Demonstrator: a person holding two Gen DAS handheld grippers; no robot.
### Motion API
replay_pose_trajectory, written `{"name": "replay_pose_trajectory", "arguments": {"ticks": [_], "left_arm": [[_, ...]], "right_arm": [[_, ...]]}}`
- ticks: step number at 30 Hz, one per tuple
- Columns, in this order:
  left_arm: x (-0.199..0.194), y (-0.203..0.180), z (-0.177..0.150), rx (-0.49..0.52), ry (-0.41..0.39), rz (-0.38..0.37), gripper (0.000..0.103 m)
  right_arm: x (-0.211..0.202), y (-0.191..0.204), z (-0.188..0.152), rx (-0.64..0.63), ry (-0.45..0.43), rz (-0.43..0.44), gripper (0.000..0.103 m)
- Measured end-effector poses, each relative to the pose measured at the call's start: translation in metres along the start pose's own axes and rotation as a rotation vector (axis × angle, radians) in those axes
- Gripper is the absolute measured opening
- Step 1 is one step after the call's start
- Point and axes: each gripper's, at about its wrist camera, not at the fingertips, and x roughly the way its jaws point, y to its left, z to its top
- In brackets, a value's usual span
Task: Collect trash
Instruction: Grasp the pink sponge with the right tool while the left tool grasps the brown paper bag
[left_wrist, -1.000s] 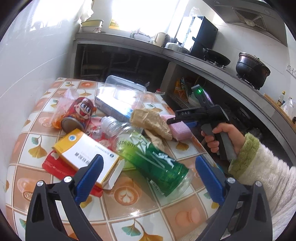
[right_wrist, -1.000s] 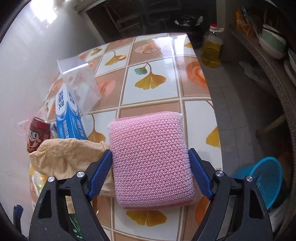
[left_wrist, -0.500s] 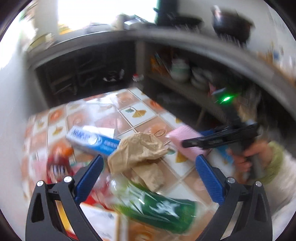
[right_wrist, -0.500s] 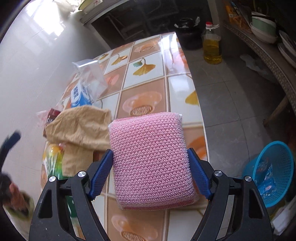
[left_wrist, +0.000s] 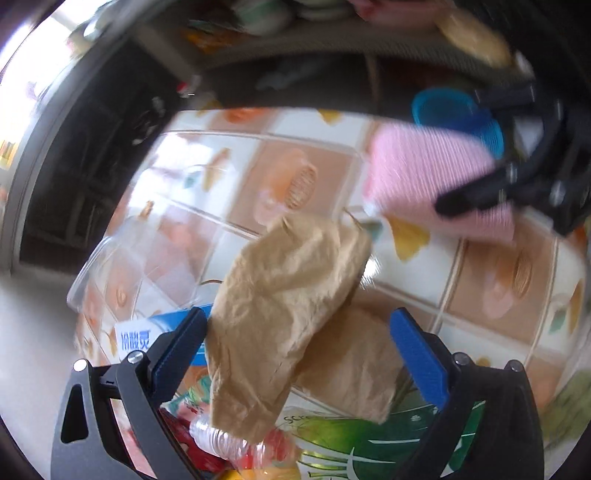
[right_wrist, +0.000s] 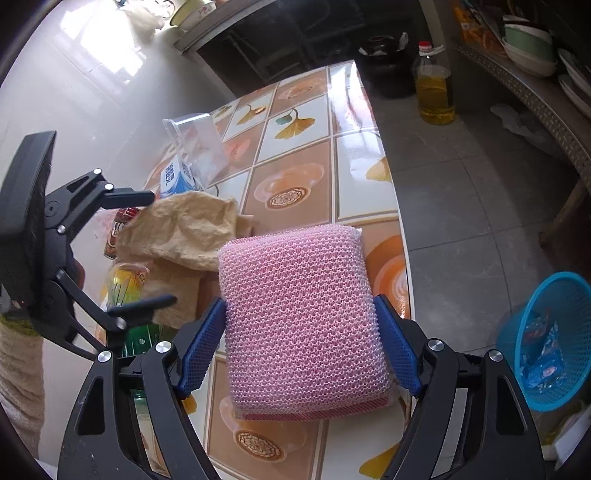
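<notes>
My right gripper (right_wrist: 299, 304) is shut on a pink mesh sponge (right_wrist: 299, 295), both blue pads pressing its sides, held above the table's right edge. In the left wrist view the sponge (left_wrist: 424, 173) shows blurred at upper right. My left gripper (left_wrist: 299, 332) points steeply down over a crumpled brown paper bag (left_wrist: 288, 288). Its jaws stand wide with the paper between them and not squeezed. From the right wrist view the left gripper (right_wrist: 159, 247) straddles that paper (right_wrist: 184, 229). A green plastic bottle (left_wrist: 369, 435) lies under the paper.
A blue mesh basket (right_wrist: 550, 339) with wrappers stands on the floor right of the tiled table (right_wrist: 354, 110). On the table lie a blue toothpaste box (right_wrist: 173, 177), a clear plastic box (right_wrist: 199, 144) and a red can (right_wrist: 118, 225). An oil bottle (right_wrist: 434, 88) stands on the floor.
My left gripper rolled and swung down from the bottle and boxes to hang over the brown paper. The right gripper carried the sponge back along the table towards its right edge.
</notes>
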Motion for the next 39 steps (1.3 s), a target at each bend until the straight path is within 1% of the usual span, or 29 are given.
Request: {"name": "replay_pose_trajectory", "arguments": {"ticks": [3, 6, 7, 8, 9, 11, 12, 14, 16, 17, 19, 20, 22, 24, 28, 34, 39], "left_arm": [[0.008, -0.013, 0.001, 0.076, 0.046, 0.021, 0.096], [0.015, -0.018, 0.003, 0.096, 0.081, 0.027, 0.083], [0.016, -0.018, 0.003, 0.097, 0.086, 0.029, 0.077], [0.017, -0.018, 0.004, 0.095, 0.089, 0.023, 0.074], [0.017, -0.018, 0.003, 0.091, 0.089, 0.014, 0.068], [0.018, -0.017, 0.004, 0.077, 0.09, -0.005, 0.06], [0.019, -0.017, 0.004, 0.075, 0.092, -0.011, 0.054], [0.019, -0.017, 0.006, 0.062, 0.09, -0.023, 0.047], [0.021, -0.015, 0.01, 0.043, 0.091, -0.042, 0.037], [0.023, -0.014, 0.011, 0.037, 0.091, -0.046, 0.035], [0.026, -0.013, 0.014, 0.028, 0.089, -0.057, 0.025], [0.026, -0.013, 0.014, 0.023, 0.088, -0.062, 0.023], [0.026, -0.015, 0.014, 0.011, 0.083, -0.064, 0.015], [0.024, -0.016, 0.014, -0.002, 0.076, -0.064, 0.011], [0.02, -0.013, 0.014, -0.034, 0.055, -0.072, 0.007], [0.004, -0.005, 0.011, -0.104, 0.006, -0.074, 0.006], [-0.01, 0.006, 0.007, -0.184, -0.033, -0.07, 0.006]], "right_arm": [[-0.001, -0.002, -0.001, 0.003, -0.002, 0.013, 0.076], [-0.002, -0.003, -0.002, 0.003, -0.005, 0.021, 0.076], [-0.003, -0.003, -0.002, 0.004, -0.007, 0.023, 0.076], [-0.003, -0.003, -0.002, 0.007, -0.008, 0.026, 0.076], [-0.003, -0.004, -0.002, 0.009, -0.009, 0.028, 0.076], [-0.004, -0.004, -0.003, 0.012, -0.011, 0.033, 0.076], [-0.005, -0.005, -0.003, 0.013, -0.012, 0.034, 0.076], [-0.007, -0.006, -0.004, 0.013, -0.013, 0.036, 0.076], [-0.008, -0.007, -0.005, 0.015, -0.014, 0.037, 0.075], [-0.009, -0.007, -0.006, 0.017, -0.015, 0.037, 0.076], [-0.01, -0.008, -0.007, 0.019, -0.017, 0.038, 0.075], [-0.01, -0.008, -0.008, 0.019, -0.017, 0.037, 0.075], [-0.011, -0.008, -0.008, 0.019, -0.019, 0.036, 0.075], [-0.012, -0.008, -0.009, 0.02, -0.021, 0.036, 0.075], [-0.016, -0.011, -0.01, 0.032, -0.029, 0.042, 0.075], [-0.023, -0.017, -0.013, 0.057, -0.036, 0.056, 0.074], [-0.03, -0.02, -0.014, 0.073, -0.048, 0.067, 0.073]]}}
